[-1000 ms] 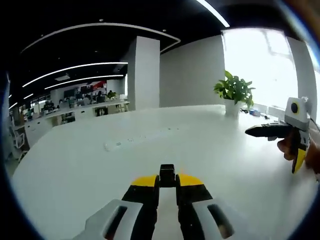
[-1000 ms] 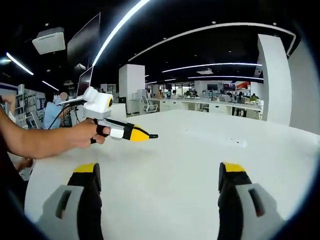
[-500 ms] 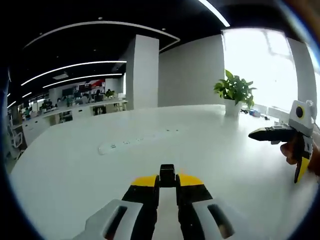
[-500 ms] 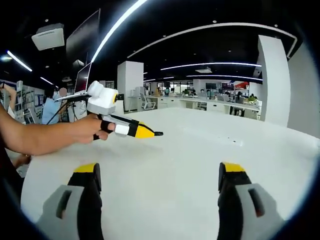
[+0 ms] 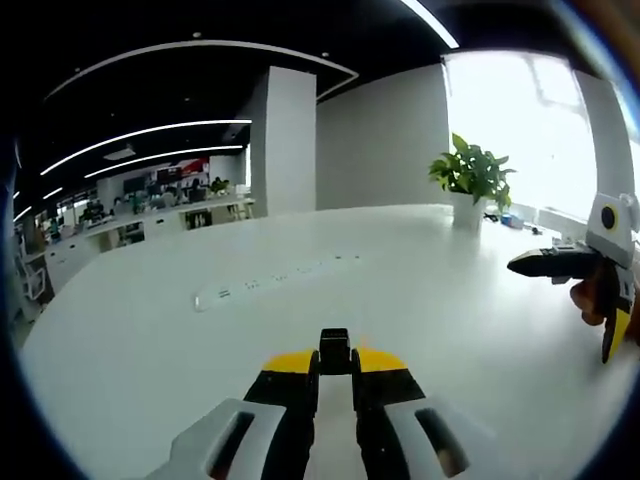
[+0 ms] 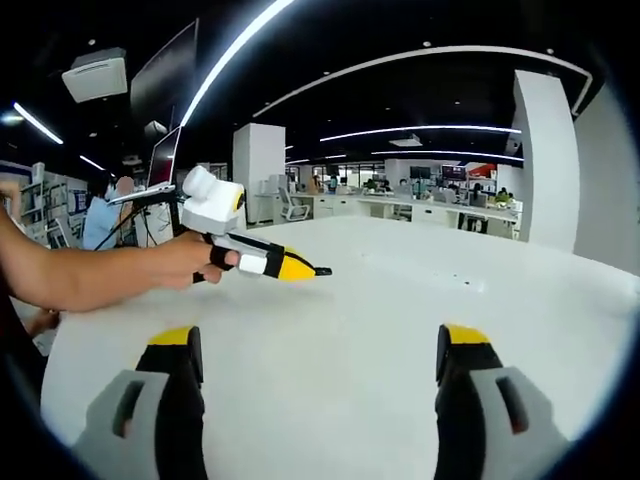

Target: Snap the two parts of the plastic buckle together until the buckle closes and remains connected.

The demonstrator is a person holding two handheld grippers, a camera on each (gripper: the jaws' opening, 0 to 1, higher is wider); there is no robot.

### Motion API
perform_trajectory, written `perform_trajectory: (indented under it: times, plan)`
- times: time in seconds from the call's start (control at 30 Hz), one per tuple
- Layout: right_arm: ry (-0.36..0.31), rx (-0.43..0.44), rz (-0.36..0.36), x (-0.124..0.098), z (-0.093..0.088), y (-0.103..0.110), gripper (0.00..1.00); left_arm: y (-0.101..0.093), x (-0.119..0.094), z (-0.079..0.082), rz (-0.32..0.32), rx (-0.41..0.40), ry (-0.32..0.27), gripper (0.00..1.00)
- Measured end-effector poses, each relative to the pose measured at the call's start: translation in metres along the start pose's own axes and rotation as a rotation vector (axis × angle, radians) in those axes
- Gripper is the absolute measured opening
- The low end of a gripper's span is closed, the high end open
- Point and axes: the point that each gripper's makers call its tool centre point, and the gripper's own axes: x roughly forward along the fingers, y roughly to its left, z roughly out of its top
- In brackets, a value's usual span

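Note:
My left gripper (image 5: pixel 334 364) is shut on a small black buckle part (image 5: pixel 334 346) that sticks up between its yellow-tipped jaws, above the white table (image 5: pixel 200 370). In the right gripper view a hand holds that same left gripper (image 6: pixel 290 266) at the left, and the black buckle part (image 6: pixel 322 271) pokes out of its tip. My right gripper (image 6: pixel 318 352) stands wide open with nothing between its jaws. The left gripper view shows this right gripper (image 5: pixel 590 295) at the far right, held in a hand, with its jaws spread apart.
A white power strip (image 5: pixel 270 281) lies on the table ahead of the left gripper. A potted plant (image 5: pixel 472 180) stands at the table's far right edge. Beyond the table (image 6: pixel 400 330) are office desks, a column (image 6: pixel 545 160) and a seated person (image 6: pixel 100 215).
In the right gripper view the left gripper has shifted a little to the right and tilted. In the left gripper view the right gripper has slid slightly rightward. Both jaw states are unchanged.

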Motion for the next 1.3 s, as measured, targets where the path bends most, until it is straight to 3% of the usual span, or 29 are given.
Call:
perform_trajectory:
  times: [1.03,1.3]
  plan:
    - [-0.001,-0.012,0.020,0.001,0.002,0.003,0.95,0.005,0.030,0.007,-0.020,-0.001,0.007,0.11]
    - [0.004,-0.010,0.028,0.002,0.002,0.004,0.92,0.004,0.039,0.017,-0.035,-0.015,0.001,0.11]
